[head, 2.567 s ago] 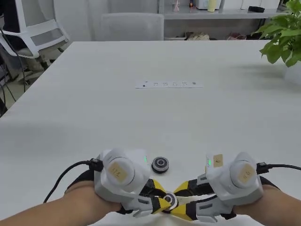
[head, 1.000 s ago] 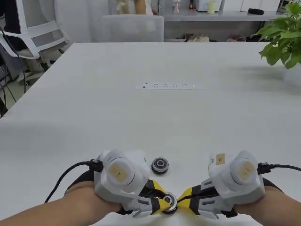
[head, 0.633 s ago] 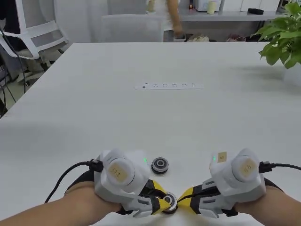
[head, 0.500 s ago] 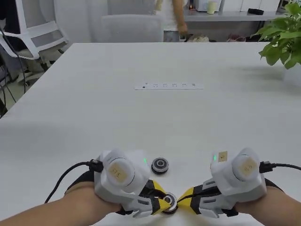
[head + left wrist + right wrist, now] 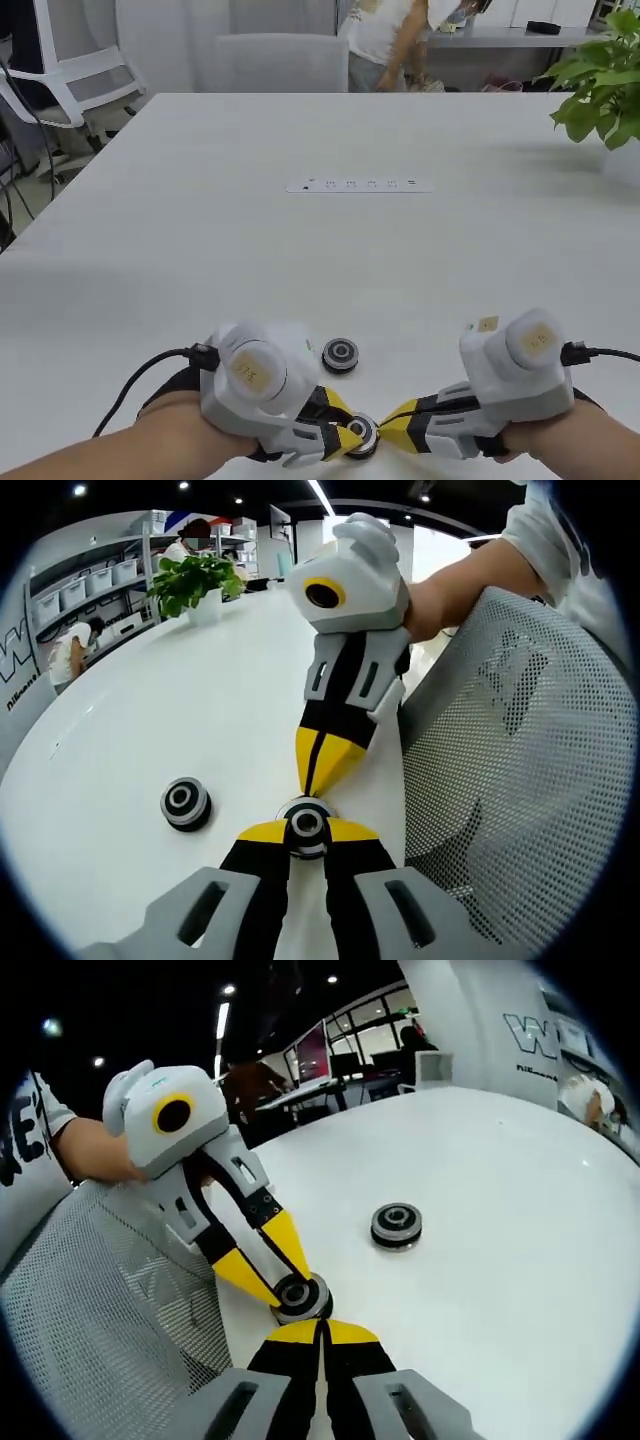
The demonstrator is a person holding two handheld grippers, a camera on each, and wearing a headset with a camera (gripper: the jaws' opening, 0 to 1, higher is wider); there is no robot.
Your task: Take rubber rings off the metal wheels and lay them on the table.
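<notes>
Plant (image 5: 598, 75) cut off at right, near wheel (image 5: 361, 432) partly hidden, power strip (image 5: 360, 182) markings unreadable

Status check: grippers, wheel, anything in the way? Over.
Left gripper shut on metal wheel near table edge. Right gripper shut, tips against its rim. Second wheel on table, apart, not blocking.

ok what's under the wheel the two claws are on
The white table, close to its near edge. The left claw clamps the wheel and the right claw, shut, touches it; they cover its underside, so resting or lifted cannot be told.
</notes>
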